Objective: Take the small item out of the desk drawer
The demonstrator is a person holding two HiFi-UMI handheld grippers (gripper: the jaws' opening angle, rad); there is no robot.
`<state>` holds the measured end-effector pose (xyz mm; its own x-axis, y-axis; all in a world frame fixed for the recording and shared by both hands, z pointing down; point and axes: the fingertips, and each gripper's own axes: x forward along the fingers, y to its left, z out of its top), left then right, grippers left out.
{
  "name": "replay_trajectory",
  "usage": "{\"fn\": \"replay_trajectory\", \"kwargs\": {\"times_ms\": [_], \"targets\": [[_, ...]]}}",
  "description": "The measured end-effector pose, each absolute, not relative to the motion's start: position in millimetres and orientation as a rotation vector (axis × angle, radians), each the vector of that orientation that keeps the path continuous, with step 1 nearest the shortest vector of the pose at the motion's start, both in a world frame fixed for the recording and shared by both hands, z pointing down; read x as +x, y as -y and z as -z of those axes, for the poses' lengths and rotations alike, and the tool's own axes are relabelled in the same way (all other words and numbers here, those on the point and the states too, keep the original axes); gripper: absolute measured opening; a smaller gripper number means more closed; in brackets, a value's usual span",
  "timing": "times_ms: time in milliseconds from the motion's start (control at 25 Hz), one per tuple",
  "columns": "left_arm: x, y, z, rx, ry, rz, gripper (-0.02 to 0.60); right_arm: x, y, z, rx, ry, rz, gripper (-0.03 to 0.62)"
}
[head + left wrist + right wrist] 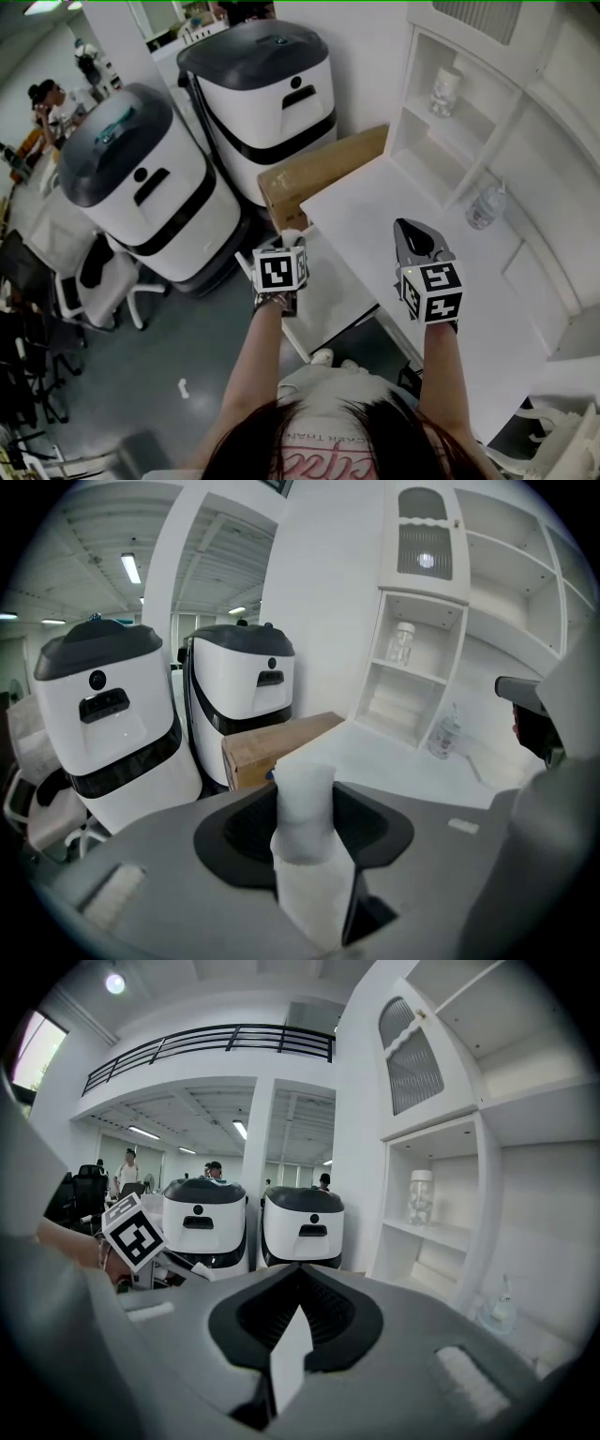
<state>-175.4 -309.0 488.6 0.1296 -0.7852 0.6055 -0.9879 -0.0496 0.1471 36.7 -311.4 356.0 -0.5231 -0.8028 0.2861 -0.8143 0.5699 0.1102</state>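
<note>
My left gripper (290, 242) hangs off the white desk's (375, 202) left edge, shut on a small white cylindrical item (292, 235). In the left gripper view the item (305, 803) stands upright between the dark jaws of the left gripper (306, 841). My right gripper (412, 236) is held over the desk top, and its jaws look shut. In the right gripper view only a thin white sliver shows between the jaws of the right gripper (291, 1363). A pale panel (333, 281) lies under the desk edge beside the left gripper; I cannot tell whether it is the drawer.
Two large white-and-black machines (141, 178) (267, 89) stand left of the desk, with a cardboard box (314, 173) against them. A white shelf unit (469, 122) holds a jar (445, 89); a clear bottle (486, 206) stands on the desk. Office chairs (94, 286) and people (52, 108) are at far left.
</note>
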Motion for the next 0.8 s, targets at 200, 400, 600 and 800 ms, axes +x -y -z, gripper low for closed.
{"fn": "replay_trajectory", "kwargs": {"times_ms": [200,400,600,800], "targets": [[-179,313,-453,1.945,1.762,-0.454,0.195,38,312,-340,1.350,2.517,-0.014,0.002],[-178,316,-425,1.991,1.804,-0.396,0.195,41,311,-325,1.380,2.535,0.015,0.002],[-174,317,-397,2.052,1.829,-0.329,0.195,43,309,-314,1.390,2.556,0.040,0.001],[-171,318,-375,2.122,1.865,-0.299,0.195,46,308,-306,1.411,2.566,0.057,0.002]]}}
